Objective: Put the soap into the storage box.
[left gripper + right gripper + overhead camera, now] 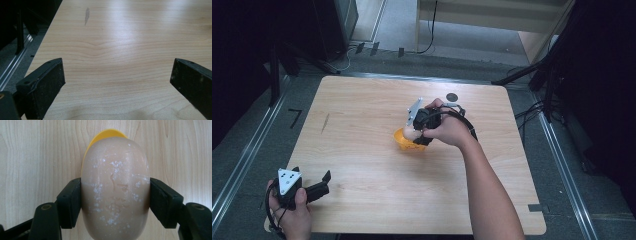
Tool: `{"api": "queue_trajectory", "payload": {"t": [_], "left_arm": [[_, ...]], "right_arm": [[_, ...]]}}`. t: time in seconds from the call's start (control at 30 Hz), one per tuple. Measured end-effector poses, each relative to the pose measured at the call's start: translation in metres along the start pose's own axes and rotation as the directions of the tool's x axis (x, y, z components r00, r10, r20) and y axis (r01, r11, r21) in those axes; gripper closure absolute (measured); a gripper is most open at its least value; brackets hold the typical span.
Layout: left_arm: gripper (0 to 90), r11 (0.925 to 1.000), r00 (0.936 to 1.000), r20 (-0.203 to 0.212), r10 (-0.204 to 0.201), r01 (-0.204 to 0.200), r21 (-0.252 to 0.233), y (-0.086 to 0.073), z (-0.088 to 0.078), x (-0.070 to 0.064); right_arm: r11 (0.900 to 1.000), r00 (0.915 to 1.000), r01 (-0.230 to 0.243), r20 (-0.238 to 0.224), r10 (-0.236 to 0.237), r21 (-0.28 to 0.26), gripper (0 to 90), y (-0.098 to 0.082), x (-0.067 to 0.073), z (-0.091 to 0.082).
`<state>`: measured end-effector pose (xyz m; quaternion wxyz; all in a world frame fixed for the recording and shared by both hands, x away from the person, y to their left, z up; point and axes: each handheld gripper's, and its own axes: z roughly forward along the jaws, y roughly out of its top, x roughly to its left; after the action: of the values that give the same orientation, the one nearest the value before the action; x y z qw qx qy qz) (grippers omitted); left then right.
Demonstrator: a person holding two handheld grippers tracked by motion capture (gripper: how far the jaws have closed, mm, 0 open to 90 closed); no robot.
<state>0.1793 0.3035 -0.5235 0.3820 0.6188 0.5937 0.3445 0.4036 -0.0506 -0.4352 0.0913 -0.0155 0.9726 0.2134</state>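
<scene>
1. Right gripper (pixel 115 195) pinches the beige egg-shaped piece (pixel 115 187), one pad on each side.
2. Egg-shaped piece sits directly over the yellow bowl (pixel 404 142), mid-table (pixel 362 200).
3. Left gripper (pixel 117 82) at the table's near-left corner, jaws spread wide, nothing between them.

The egg-shaped object (pixel 115 190) hides most of the yellow bowl (pixel 106 133), its lower end cut off.

Egg (pixel 115 190) between right tongs (pixel 115 202), above bowl (pixel 106 135).
</scene>
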Motion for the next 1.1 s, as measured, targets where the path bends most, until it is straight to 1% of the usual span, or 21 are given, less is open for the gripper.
{"api": "queue_trajectory", "payload": {"t": [0.03, 0.1, 0.3, 0.4, 0.6, 0.67, 0.77, 0.8, 0.87, 0.9, 0.93, 0.97, 1.0, 1.03, 1.1], "left_arm": [[0.0, 1.0, 1.0, 0.0, -0.001, 0.001, 0.0, 0.0, 0.0, 0.0], [0.0, 1.0, 1.0, -0.001, -0.002, 0.002, 0.0, 0.0, 0.0, 0.0], [0.0, 1.0, 1.0, 0.002, -0.004, 0.004, -0.004, 0.0, 0.0, 0.0], [0.0, 1.0, 1.0, 0.003, -0.005, 0.005, -0.003, 0.0, 0.0, 0.0], [0.0, 1.0, 1.0, 0.002, -0.006, 0.006, -0.003, 0.0, 0.0, 0.001], [0.0, 1.0, 1.0, 0.003, -0.005, 0.005, -0.003, 0.0, 0.0, 0.001], [0.0, 1.0, 1.0, 0.002, -0.005, 0.005, -0.004, 0.0, 0.0, 0.001], [0.0, 1.0, 1.0, 0.002, -0.005, 0.005, -0.004, 0.0, 0.0, 0.001], [0.0, 1.0, 1.0, 0.003, -0.005, 0.005, -0.002, 0.0, 0.0, 0.001], [0.0, 1.0, 1.0, 0.003, -0.005, 0.005, -0.002, 0.0, 0.0, 0.001], [0.0, 1.0, 1.0, 0.003, -0.005, 0.005, -0.002, 0.0, 0.0, 0.001], [0.0, 1.0, 1.0, 0.002, -0.008, 0.008, -0.005, 0.0, 0.0, 0.001], [0.0, 0.9999, 1.0, 0.001, -0.009, 0.009, -0.005, 0.0, 0.0, 0.001], [0.0, 0.9999, 1.0, 0.001, -0.009, 0.009, -0.005, 0.0, 0.0, 0.001], [0.0, 0.9999, 1.0, 0.002, -0.009, 0.009, -0.006, 0.0, 0.0, 0.001]], "right_arm": [[1.0, 1.0, 0.006, 0.002, -0.006, -0.004, 33.3, 0.001, -0.001, 0.001], [1.0, 1.0, 0.003, -0.004, -0.003, -0.005, 33.3, 0.001, -0.002, 0.003], [1.0, 0.9997, 0.001, -0.024, 0.0, 0.02, 33.3, 0.001, -0.005, 0.011], [0.999, 0.9997, 0.002, -0.026, -0.001, 0.033, 33.3, 0.002, -0.006, 0.014], [0.999, 0.9991, -0.009, -0.041, 0.01, 0.032, 33.3, 0.002, -0.008, 0.018], [1.0, 0.9993, -0.001, -0.038, 0.002, 0.028, 33.3, 0.003, -0.009, 0.019], [1.0, 0.9989, -0.009, -0.046, 0.01, 0.027, 33.3, 0.002, -0.01, 0.019], [1.0, 0.9987, -0.006, -0.05, 0.007, 0.028, 33.3, 0.002, -0.011, 0.02], [0.999, 0.9983, -0.013, -0.056, 0.015, 0.032, 33.2, 0.002, -0.011, 0.02], [0.999, 0.9978, -0.029, -0.06, 0.03, 0.017, 30.3, 0.002, -0.011, 0.02], [0.999, 0.9978, -0.029, -0.06, 0.03, 0.017, 30.3, 0.002, -0.011, 0.02], [0.999, 0.9962, -0.05, -0.072, 0.049, -0.018, 26.5, 0.003, -0.013, 0.016], [0.997, 0.995, -0.067, -0.077, 0.064, -0.029, 26.0, 0.003, -0.014, 0.014], [0.997, 0.9953, -0.066, -0.073, 0.063, -0.028, 25.9, 0.004, -0.014, 0.012], [0.997, 0.9956, -0.072, -0.061, 0.071, -0.009, 25.2, 0.003, -0.014, 0.011]]}}
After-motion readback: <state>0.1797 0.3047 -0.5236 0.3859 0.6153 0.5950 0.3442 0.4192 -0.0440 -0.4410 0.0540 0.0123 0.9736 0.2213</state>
